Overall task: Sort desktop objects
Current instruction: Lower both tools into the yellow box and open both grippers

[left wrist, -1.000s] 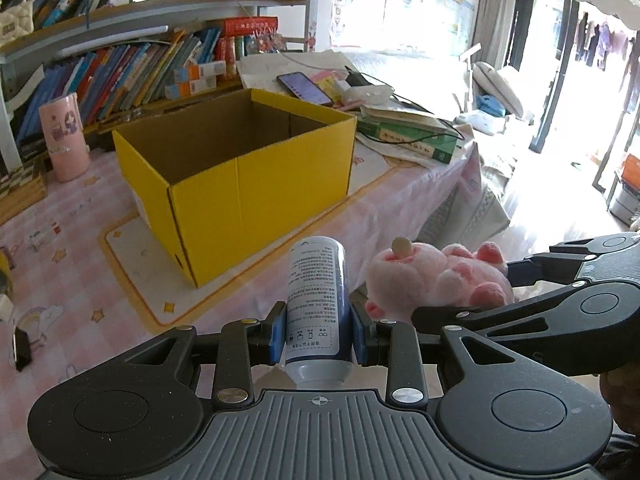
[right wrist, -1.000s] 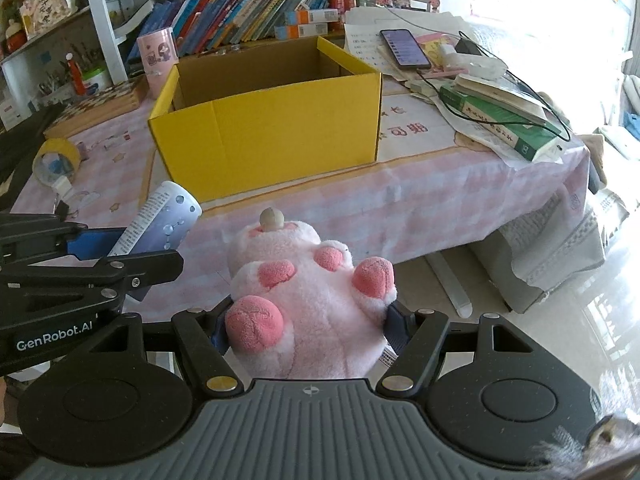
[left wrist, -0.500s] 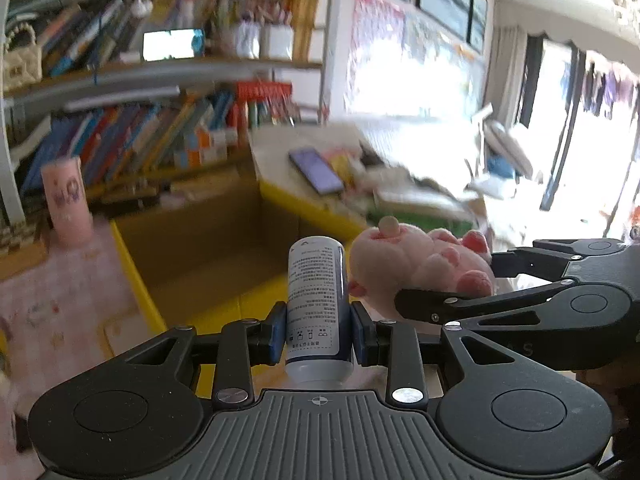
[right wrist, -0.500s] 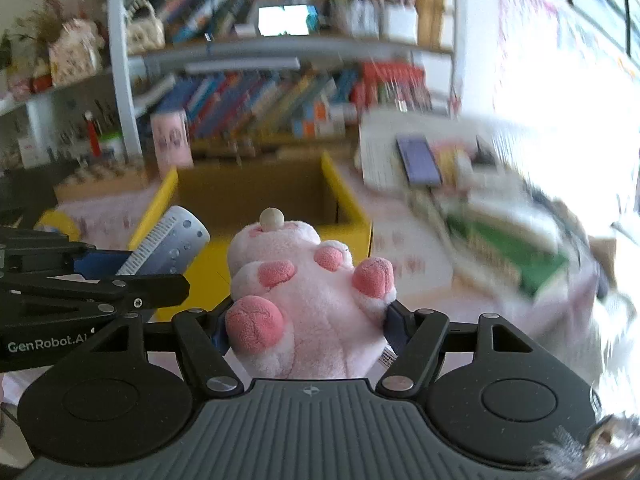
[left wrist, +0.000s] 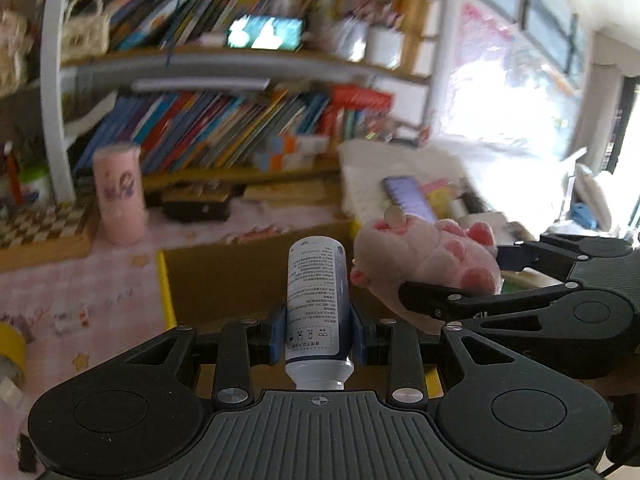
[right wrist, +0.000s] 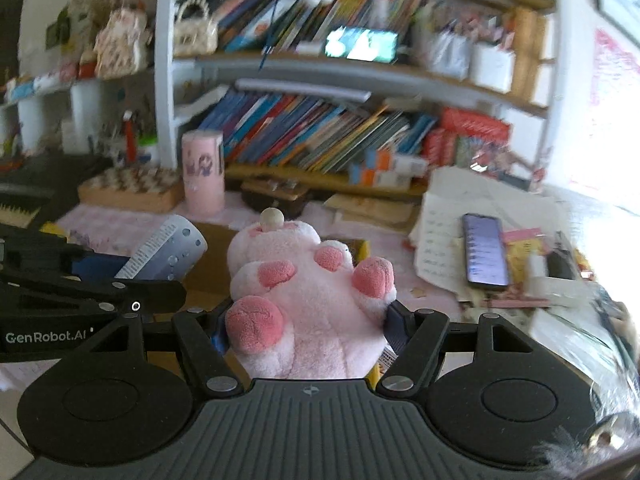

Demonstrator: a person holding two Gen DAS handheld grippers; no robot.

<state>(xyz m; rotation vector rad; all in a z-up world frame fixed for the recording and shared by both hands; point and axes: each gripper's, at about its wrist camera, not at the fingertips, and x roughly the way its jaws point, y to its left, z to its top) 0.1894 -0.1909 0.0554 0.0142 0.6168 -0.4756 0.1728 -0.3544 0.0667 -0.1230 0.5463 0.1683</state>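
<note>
- My left gripper (left wrist: 319, 334) is clamped on a white bottle (left wrist: 318, 300): the blue pads press its lower sides, and the bottle stands up between them with its cap end toward my palm and small print on its label.
- My right gripper (right wrist: 308, 330) is closed on a pink plush toy (right wrist: 308, 300), squeezing its soft body from both sides; its darker pink paw pads face me and a small round beige bead sits on top.
- Both grippers tilt downward, side by side, the plush toy just to the right of the bottle in the left wrist view and close to it.
- Both things hang in the air above a yellow cardboard box (left wrist: 166, 292), whose brown inside lies below the bottle.
- The box stands on a table (left wrist: 80, 300) covered in pink checked cloth.
- Toward the back edge stands a pink cylinder cup (right wrist: 203, 172) beside a checkered board (right wrist: 132, 182).
- Near the right side lies a phone (right wrist: 485, 254) on loose papers.
- Behind the table a blurred bookshelf (right wrist: 320, 136) holds rows of leaning books.
</note>
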